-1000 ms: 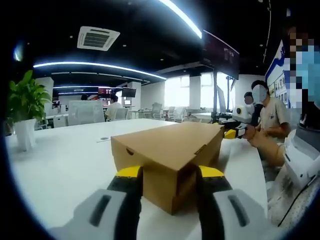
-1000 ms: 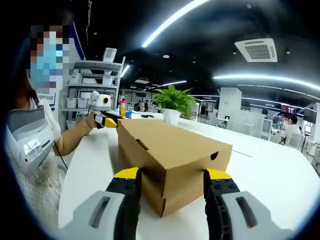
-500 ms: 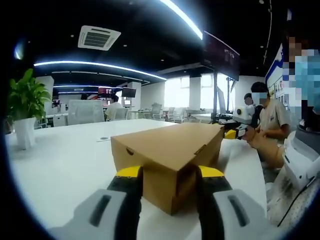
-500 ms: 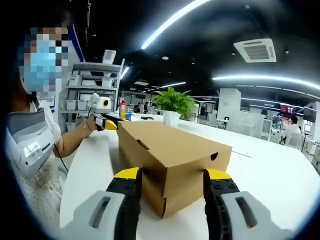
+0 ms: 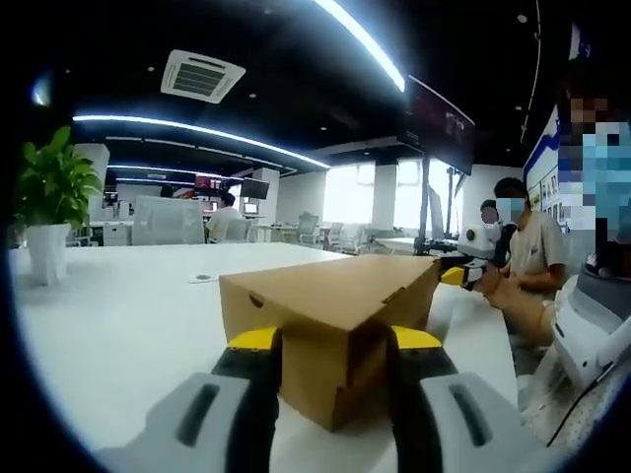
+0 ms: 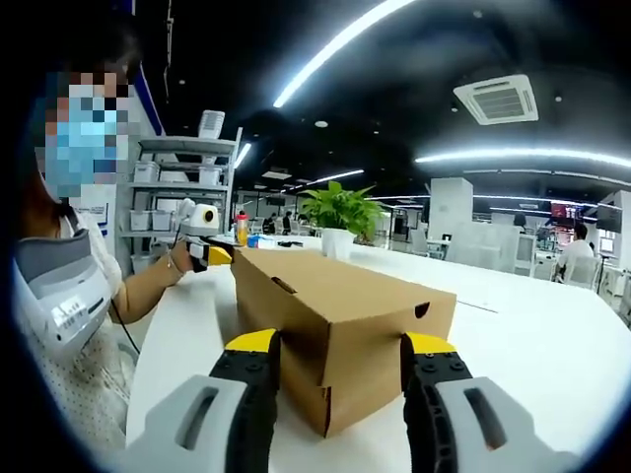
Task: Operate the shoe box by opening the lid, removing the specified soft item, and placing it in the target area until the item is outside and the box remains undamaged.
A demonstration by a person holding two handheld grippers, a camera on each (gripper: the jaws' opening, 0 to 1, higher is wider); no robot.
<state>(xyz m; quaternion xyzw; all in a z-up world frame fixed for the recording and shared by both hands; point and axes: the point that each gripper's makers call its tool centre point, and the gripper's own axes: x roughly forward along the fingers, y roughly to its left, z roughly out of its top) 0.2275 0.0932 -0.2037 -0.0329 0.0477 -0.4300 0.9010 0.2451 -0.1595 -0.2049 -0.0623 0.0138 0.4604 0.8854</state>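
A brown cardboard shoe box (image 5: 335,296) with its lid down rests on the white table (image 5: 118,305). My left gripper (image 5: 330,345) clamps one end corner of it between yellow-tipped jaws. At the opposite end, my right gripper (image 6: 340,350) holds the other corner of the box (image 6: 345,296) the same way. In the left gripper view the right gripper (image 5: 458,276) shows past the far end of the box, held in a hand. In the right gripper view the left gripper (image 6: 212,254) appears beyond the box. What is inside the box is hidden.
A potted plant (image 5: 44,197) stands on the table's far side, seen also as the plant (image 6: 340,207). A small round disc (image 5: 204,278) lies on the table. A masked person (image 6: 59,286) stands close by. Shelves (image 6: 182,187) and desks fill the background.
Both views have dropped lower and tilted up a little, so the table looks flatter. The box keeps its place between both pairs of jaws.
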